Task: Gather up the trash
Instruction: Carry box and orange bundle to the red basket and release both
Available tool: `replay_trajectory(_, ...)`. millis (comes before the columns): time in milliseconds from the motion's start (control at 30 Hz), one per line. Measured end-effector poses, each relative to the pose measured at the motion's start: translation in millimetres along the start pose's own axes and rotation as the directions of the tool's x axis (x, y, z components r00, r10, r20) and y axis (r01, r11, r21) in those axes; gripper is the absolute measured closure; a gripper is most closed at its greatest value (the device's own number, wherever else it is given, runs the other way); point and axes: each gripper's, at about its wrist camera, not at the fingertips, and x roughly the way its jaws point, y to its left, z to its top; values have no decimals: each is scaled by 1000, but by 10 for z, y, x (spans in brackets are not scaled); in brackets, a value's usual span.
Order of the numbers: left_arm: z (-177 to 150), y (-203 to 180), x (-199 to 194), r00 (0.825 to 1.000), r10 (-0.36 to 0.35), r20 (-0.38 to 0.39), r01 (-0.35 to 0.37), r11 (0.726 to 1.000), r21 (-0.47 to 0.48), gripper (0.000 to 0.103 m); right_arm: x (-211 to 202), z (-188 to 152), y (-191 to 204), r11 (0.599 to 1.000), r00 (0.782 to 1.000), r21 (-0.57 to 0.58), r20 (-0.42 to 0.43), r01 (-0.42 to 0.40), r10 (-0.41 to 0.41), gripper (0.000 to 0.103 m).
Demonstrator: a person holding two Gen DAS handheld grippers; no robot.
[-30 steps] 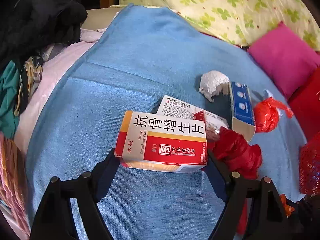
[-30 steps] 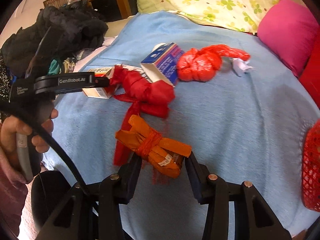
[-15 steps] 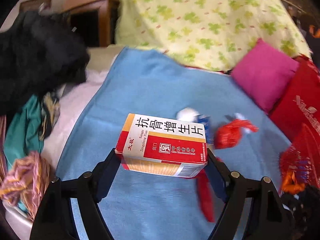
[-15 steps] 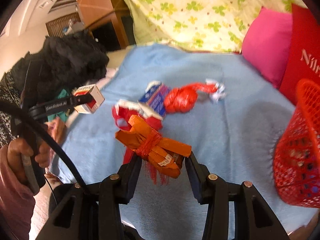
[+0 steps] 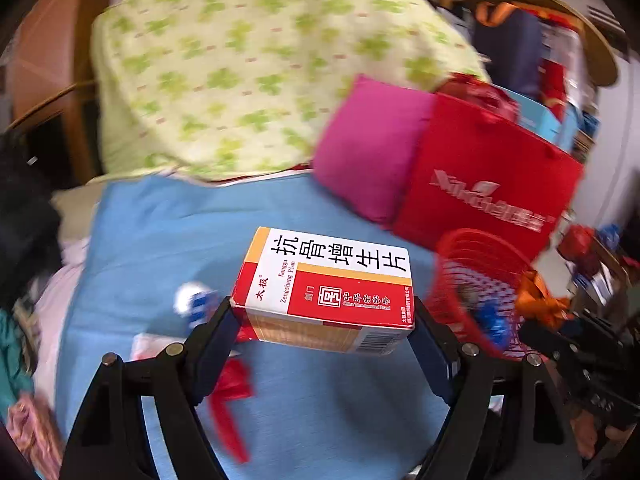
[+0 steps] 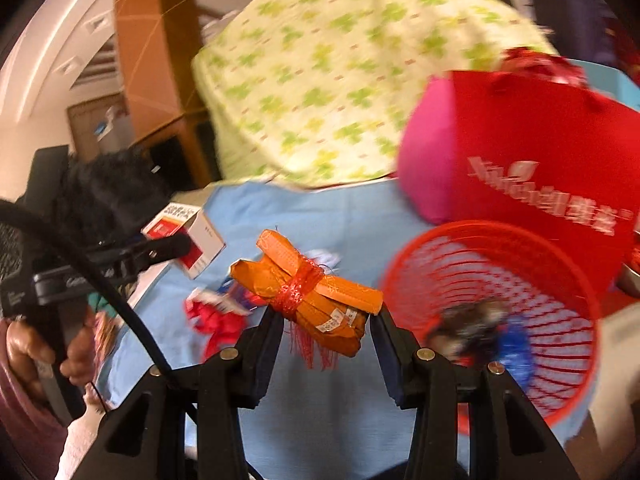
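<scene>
My left gripper (image 5: 322,320) is shut on a red and white medicine box (image 5: 326,290) and holds it above the blue blanket (image 5: 168,240). The box also shows in the right wrist view (image 6: 188,238). My right gripper (image 6: 326,320) is shut on an orange wrapper bundle tied with red ribbon (image 6: 308,290), lifted off the bed. A red mesh basket (image 6: 520,264) with some trash inside stands to the right; it also shows in the left wrist view (image 5: 476,256). Red bags (image 6: 214,320) and a blue and white box (image 5: 196,300) lie on the blanket.
A pink pillow (image 5: 372,148) and a red shopping bag (image 5: 488,176) stand behind the basket. A green-patterned quilt (image 5: 248,64) is piled at the back. Dark clothes (image 6: 108,196) lie at the left edge of the bed.
Both grippers have risen and swung right with their loads. The basket has come closer in both views; the trash left on the blanket has dropped back to the left.
</scene>
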Motion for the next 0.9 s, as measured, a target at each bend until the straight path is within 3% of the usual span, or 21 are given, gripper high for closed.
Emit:
replay_trajectory(133,115,-500,168,997,-78,-23,79,995,55,20,-174,25,-467,995,998,78,23,60,-62,55)
replay_trajectory(333,173,-1059,542,988,-128,-85,138,982,126,20,-294,-17,-1112,971,991,203,27,125,-133,55)
replay_trajectory(500,138,-1405,822,979,-142,-149,169,968,185,20,-199,-80,-1514,943,991,308,-7,126,-130,53)
replay_trajectory(533,117,-1457,878,975,-145,-169,177,964,196,20,-175,-85,-1565,939,992,321,-11,126,-129,53)
replay_trajectory(600,76,-1522,958,970,-142,-197,184,959,214,20,-120,-96,-1678,925,994,364,-27,112,-110,40)
replay_trajectory(700,19,-1583,975,973,-116,-200,166,953,253,20,-80,-119,-1766,912,996,401,-24,88,-86,39)
replay_trajectory(900,27,-1555,799,983,-85,-164,130,949,287,20,-120,-91,-1680,926,994,363,-10,103,-107,39)
